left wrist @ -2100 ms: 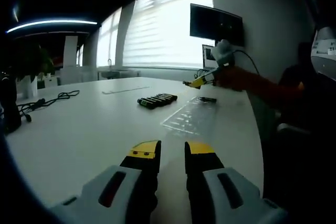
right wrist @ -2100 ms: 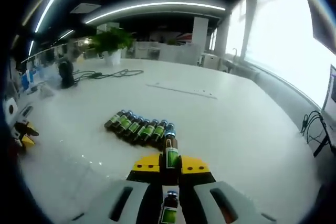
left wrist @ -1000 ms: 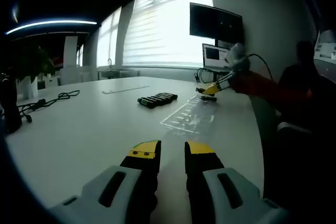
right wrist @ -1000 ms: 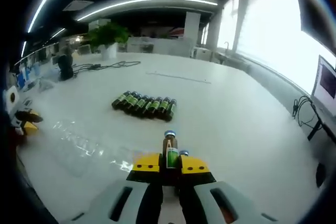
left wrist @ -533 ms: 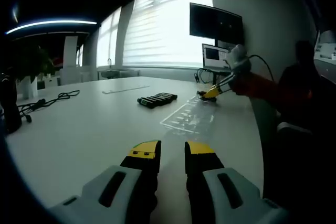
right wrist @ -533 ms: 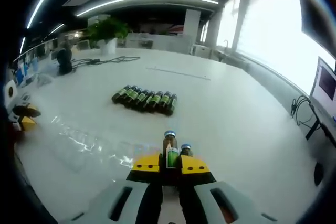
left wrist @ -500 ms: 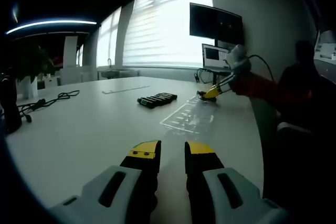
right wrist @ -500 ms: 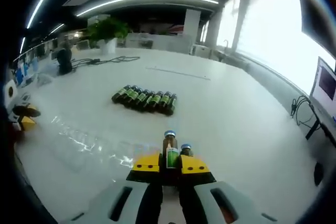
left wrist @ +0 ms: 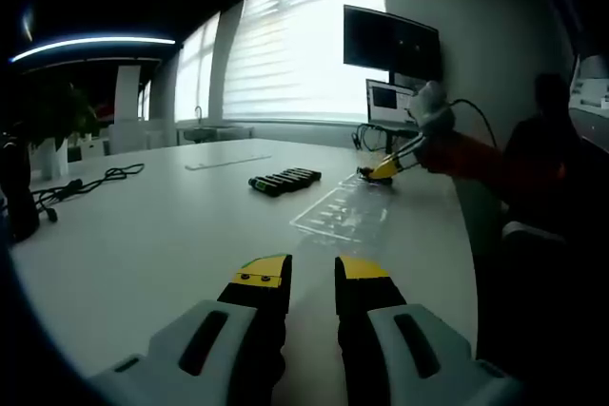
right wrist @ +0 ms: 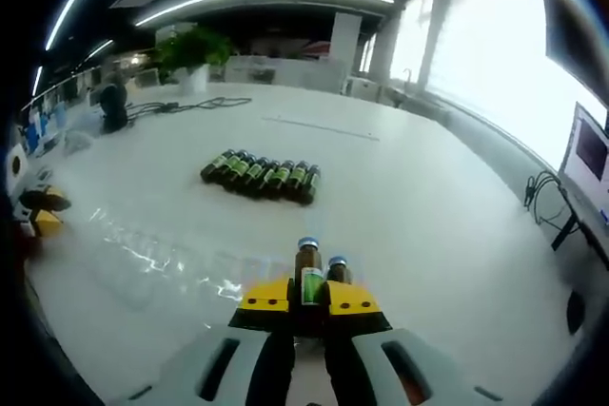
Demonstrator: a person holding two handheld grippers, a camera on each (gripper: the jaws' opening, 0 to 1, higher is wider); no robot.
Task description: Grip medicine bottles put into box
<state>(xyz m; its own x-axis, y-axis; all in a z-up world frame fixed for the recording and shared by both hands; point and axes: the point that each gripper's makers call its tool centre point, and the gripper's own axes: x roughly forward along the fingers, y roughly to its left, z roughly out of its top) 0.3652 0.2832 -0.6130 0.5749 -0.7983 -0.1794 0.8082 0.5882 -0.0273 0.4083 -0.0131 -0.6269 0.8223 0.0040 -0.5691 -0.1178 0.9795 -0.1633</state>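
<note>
in the left gripper view, the left gripper (left wrist: 312,278) sits low over the white table (left wrist: 143,244). its two yellow-tipped jaws have a small gap between them and nothing is in the gap, so it is open. far ahead of it and a little to its left, a row of dark bottles (left wrist: 284,180) lies on the table. ahead and a little to its right lies a clear box (left wrist: 341,213), flat and see-through. past the box, the right gripper (left wrist: 382,170) points down at the far end of the box, held by a hand (left wrist: 428,106) with a red sleeve (left wrist: 481,161) behind it. a dark screen (left wrist: 392,43) stands far off by the bright window (left wrist: 295,45). a black cord (left wrist: 84,183) lies far off to the left.

in the right gripper view, the right gripper (right wrist: 304,298) has its jaws squeezed on a brown bottle (right wrist: 308,272) with a green label, standing up between the tips. a second small bottle (right wrist: 337,269) stands just beside it on the right, touching or almost touching. the clear box (right wrist: 157,261) spreads out to the left of the tips. the row of dark bottles (right wrist: 260,176) lies well ahead. the left gripper (right wrist: 40,213) shows at the far left edge. a green plant (right wrist: 193,49) stands far back.
</note>
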